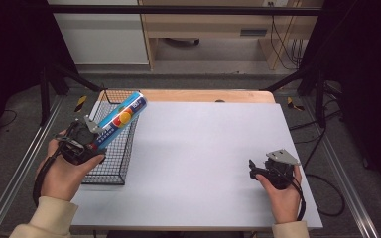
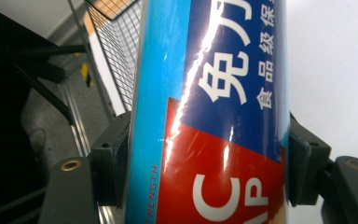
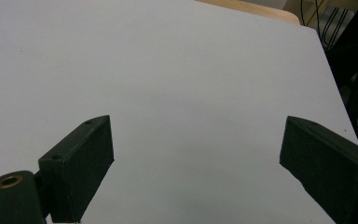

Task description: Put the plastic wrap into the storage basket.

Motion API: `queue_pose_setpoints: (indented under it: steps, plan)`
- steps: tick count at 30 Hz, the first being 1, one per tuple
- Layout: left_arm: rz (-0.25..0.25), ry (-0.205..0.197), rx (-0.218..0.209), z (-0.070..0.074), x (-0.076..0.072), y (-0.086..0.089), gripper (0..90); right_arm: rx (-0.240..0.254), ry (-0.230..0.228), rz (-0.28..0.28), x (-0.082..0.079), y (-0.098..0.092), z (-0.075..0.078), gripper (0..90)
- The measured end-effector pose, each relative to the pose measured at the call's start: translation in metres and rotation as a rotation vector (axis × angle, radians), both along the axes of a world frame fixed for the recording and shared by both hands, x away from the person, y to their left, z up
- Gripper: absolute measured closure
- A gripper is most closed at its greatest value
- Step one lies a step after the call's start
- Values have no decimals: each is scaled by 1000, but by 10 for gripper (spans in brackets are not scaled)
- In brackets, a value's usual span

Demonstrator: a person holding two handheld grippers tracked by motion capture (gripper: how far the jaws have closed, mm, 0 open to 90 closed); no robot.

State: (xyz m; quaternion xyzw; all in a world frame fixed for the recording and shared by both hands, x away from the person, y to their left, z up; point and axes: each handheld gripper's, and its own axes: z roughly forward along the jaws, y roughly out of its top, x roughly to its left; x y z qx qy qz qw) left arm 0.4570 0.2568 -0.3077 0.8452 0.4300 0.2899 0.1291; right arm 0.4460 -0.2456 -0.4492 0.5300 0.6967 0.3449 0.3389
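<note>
A long blue box [image 1: 120,119] with a red panel and white lettering is held tilted above the black wire basket [image 1: 115,168] at the table's left side. My left gripper [image 1: 95,140] is shut on its lower end. In the left gripper view the blue box [image 2: 214,116] stands between the two black pads [image 2: 114,158], pressed on both sides. My right gripper [image 1: 254,169] rests low over the white table top at the right, open, with nothing between its fingers [image 3: 81,168].
The white table top [image 1: 203,153] lies on a wooden board whose far edge [image 1: 203,95] shows behind. Metal rails run along both sides of the table. Cables trail on the floor at the right.
</note>
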Motion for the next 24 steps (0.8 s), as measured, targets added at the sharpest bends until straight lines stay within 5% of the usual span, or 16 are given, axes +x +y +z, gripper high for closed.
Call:
queue_pose_setpoints:
  steps: [10,24]
  plan:
    - [61,29,35,-4,7,-2,312,24,-13,20,-1,2,3,100]
    - [156,110,-8,-16,14,11,314,25,-6,26,-1,2,1,105]
